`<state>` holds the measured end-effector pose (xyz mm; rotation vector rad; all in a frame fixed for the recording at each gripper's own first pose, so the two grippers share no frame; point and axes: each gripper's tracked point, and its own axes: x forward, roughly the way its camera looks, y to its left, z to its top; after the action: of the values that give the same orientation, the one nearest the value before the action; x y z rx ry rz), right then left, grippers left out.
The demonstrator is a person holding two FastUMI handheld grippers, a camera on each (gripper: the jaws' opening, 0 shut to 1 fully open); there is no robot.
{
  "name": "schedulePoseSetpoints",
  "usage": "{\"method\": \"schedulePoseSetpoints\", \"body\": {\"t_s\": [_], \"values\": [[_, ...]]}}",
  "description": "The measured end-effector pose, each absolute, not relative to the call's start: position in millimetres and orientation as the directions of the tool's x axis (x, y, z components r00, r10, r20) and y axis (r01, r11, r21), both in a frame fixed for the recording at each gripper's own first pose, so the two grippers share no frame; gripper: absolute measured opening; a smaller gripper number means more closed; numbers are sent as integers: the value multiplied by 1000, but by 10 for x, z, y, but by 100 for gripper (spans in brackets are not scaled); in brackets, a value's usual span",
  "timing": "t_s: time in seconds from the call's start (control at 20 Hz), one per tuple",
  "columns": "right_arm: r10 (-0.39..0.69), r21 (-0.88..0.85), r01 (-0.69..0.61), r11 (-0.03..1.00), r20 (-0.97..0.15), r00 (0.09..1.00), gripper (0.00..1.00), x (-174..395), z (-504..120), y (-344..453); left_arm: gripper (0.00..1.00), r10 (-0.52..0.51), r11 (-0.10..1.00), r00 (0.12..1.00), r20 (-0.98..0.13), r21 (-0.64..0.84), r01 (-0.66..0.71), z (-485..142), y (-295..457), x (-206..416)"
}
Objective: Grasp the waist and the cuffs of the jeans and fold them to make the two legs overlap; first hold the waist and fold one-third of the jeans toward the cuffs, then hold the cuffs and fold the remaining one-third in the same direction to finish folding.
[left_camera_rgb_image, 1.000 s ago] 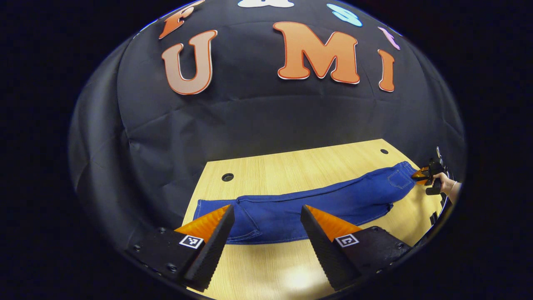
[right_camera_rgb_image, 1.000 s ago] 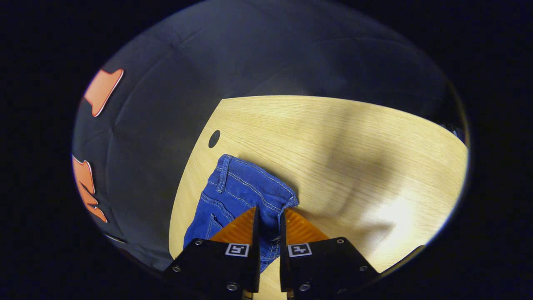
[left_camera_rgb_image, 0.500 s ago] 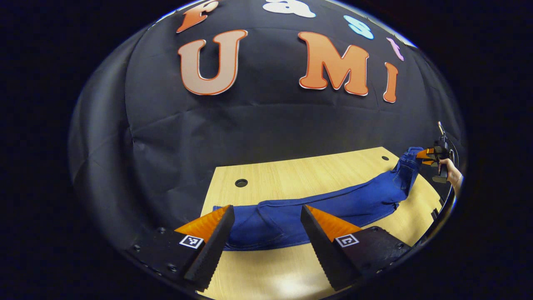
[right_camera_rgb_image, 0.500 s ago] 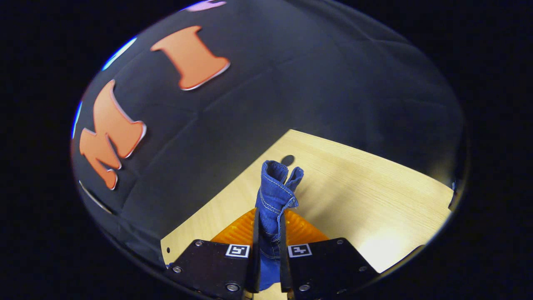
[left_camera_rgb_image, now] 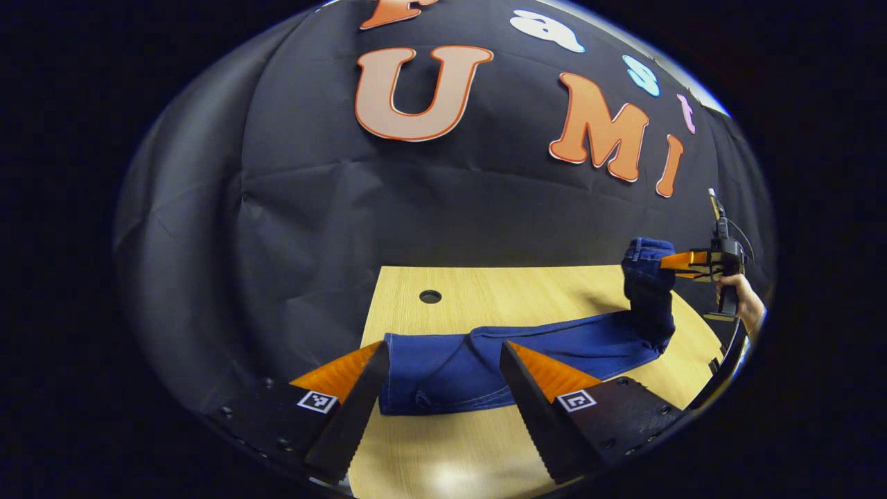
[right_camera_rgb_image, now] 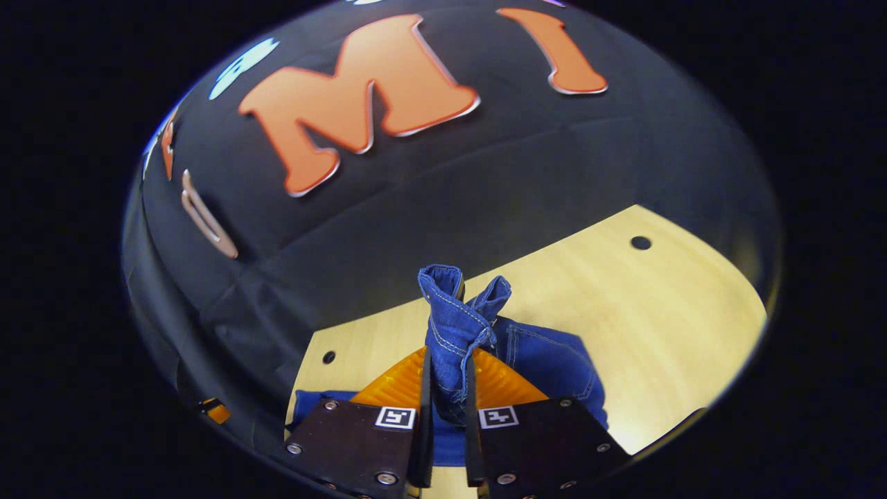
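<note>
The blue jeans [left_camera_rgb_image: 554, 346] lie lengthwise on the wooden table [left_camera_rgb_image: 499, 291] with the legs overlapped. Their cuff end [left_camera_rgb_image: 402, 374] rests just beyond my left gripper [left_camera_rgb_image: 443, 350], which is open and hovers above the table's near edge. At the far right, the waist [left_camera_rgb_image: 644, 270] is lifted off the table and hangs bent upward, with my right gripper [left_camera_rgb_image: 665, 261] shut on it and a hand [left_camera_rgb_image: 745, 305] behind. In the right gripper view, the bunched waistband [right_camera_rgb_image: 454, 319] stands up from my right gripper [right_camera_rgb_image: 447, 364], clamped between both fingers, with the rest of the jeans [right_camera_rgb_image: 554, 360] lying below.
The table has small round holes [left_camera_rgb_image: 429, 296] [right_camera_rgb_image: 640, 242] near its far edge. The black cloth wall stands right behind the table. Bare wood lies in front of the jeans [left_camera_rgb_image: 443, 450] and beside the waist [right_camera_rgb_image: 665, 305].
My right gripper has lifted the waist off the table and swung round toward the cuffs. The left gripper stayed open and drew level with the cuff end.
</note>
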<state>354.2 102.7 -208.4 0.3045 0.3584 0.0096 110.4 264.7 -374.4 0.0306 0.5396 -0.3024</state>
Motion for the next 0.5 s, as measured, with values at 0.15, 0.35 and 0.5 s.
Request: {"method": "schedulePoseSetpoints", "body": {"t_s": [0.15, 0.35, 0.5], "values": [[108, 220, -11, 975, -433, 895, 19, 3601, -2613, 1457, 99, -279, 957, 808, -519, -80, 279, -3877, 2813, 1133], [110, 124, -48, 991, -565, 818, 19, 3643, -3326, 1630, 98, -283, 958, 799, -530, -124, 258, -4020, 2945, 1131], [121, 81, -90, 993, -613, 781, 20, 3610, -3637, 1690, 96, -278, 961, 793, -542, -168, 221, -4156, 2989, 1144]]}}
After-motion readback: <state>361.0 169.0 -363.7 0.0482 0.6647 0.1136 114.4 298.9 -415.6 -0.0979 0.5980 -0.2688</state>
